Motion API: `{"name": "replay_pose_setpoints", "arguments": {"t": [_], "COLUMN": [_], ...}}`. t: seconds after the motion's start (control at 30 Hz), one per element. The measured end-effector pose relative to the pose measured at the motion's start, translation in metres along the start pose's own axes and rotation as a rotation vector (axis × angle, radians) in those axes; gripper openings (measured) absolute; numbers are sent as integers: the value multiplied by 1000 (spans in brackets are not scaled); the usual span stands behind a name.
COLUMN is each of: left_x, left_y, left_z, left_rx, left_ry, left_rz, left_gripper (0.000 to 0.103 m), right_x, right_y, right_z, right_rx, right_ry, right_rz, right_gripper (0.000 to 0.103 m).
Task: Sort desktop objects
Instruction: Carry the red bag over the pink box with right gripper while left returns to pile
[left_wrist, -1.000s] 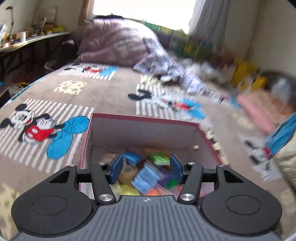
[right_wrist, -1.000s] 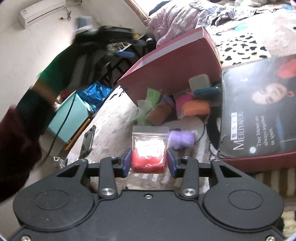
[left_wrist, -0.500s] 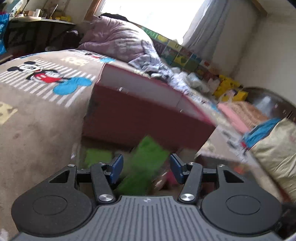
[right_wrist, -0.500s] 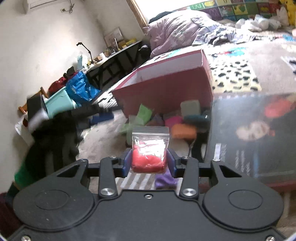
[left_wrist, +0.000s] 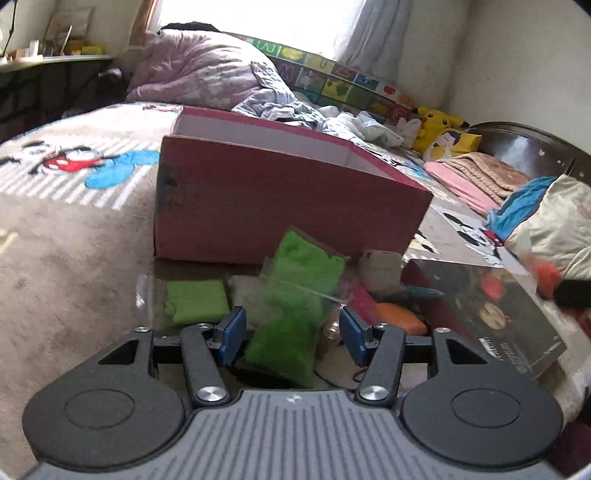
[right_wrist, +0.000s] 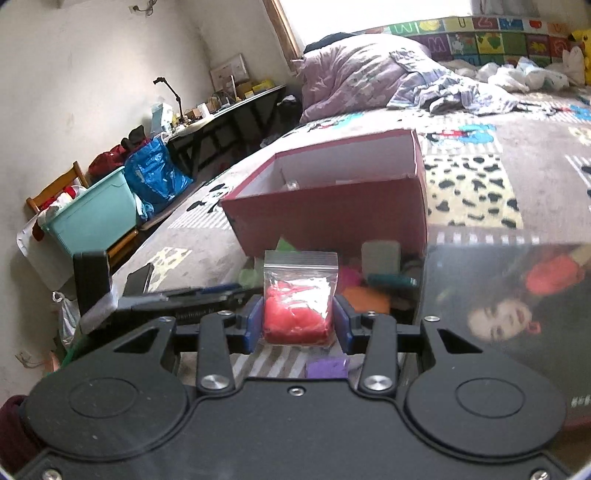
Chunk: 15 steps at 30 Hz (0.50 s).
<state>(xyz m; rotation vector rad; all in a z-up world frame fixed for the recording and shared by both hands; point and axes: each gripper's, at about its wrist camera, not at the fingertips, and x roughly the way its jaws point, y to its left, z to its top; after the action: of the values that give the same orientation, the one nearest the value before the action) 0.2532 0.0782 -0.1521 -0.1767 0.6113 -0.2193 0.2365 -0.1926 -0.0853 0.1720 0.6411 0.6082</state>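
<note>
The right gripper (right_wrist: 298, 325) holds a small clear zip bag of red stuff (right_wrist: 298, 302) upright, its two blue pads (right_wrist: 252, 325) pressed against the bag's sides, lifted above the carpet (right_wrist: 192, 258). Beyond the bag stands a red cardboard box (right_wrist: 332, 214) with its top open and a pale inside. At the foot of the box lies a small heap of things: a grey-green block (right_wrist: 380, 254), an orange piece (right_wrist: 365, 299), a dark teal piece (right_wrist: 391, 281) and a bit of pink. A purple piece (right_wrist: 327, 368) lies on the carpet just under the right gripper, and a glossy printed cover (right_wrist: 498, 314) lies to the right of the heap. The left gripper (left_wrist: 293, 334) is low over the same heap, its jaws partly apart with a clear bag of green stuff (left_wrist: 295, 306) between them; the bag leans up toward the box (left_wrist: 280, 206), and I cannot tell whether the pads (left_wrist: 232, 332) touch it. A second green bag (left_wrist: 195, 300) lies flat just to the left, and an orange piece (left_wrist: 400, 320) lies to the right, next to the glossy cover (left_wrist: 491, 314). In the right wrist view the left gripper (right_wrist: 177, 297) shows as a dark shape at the left, beside the red bag.
</note>
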Motion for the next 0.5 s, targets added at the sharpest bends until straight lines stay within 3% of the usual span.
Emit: {"name": "replay_pose_setpoints", "arguments": {"t": [0.2, 0.5], "left_x": [3, 7], "left_y": [-13, -29], "left_z": [2, -3], "left_rx": [95, 174], "left_ry": [-12, 1], "left_rz": [73, 60], "left_gripper": [54, 54], "right_x": [16, 61], "right_y": [2, -7], "right_z": [35, 101], "right_rx": [-53, -103], "right_ry": [-23, -15], "right_rz": [-16, -52], "right_gripper": [40, 40]}}
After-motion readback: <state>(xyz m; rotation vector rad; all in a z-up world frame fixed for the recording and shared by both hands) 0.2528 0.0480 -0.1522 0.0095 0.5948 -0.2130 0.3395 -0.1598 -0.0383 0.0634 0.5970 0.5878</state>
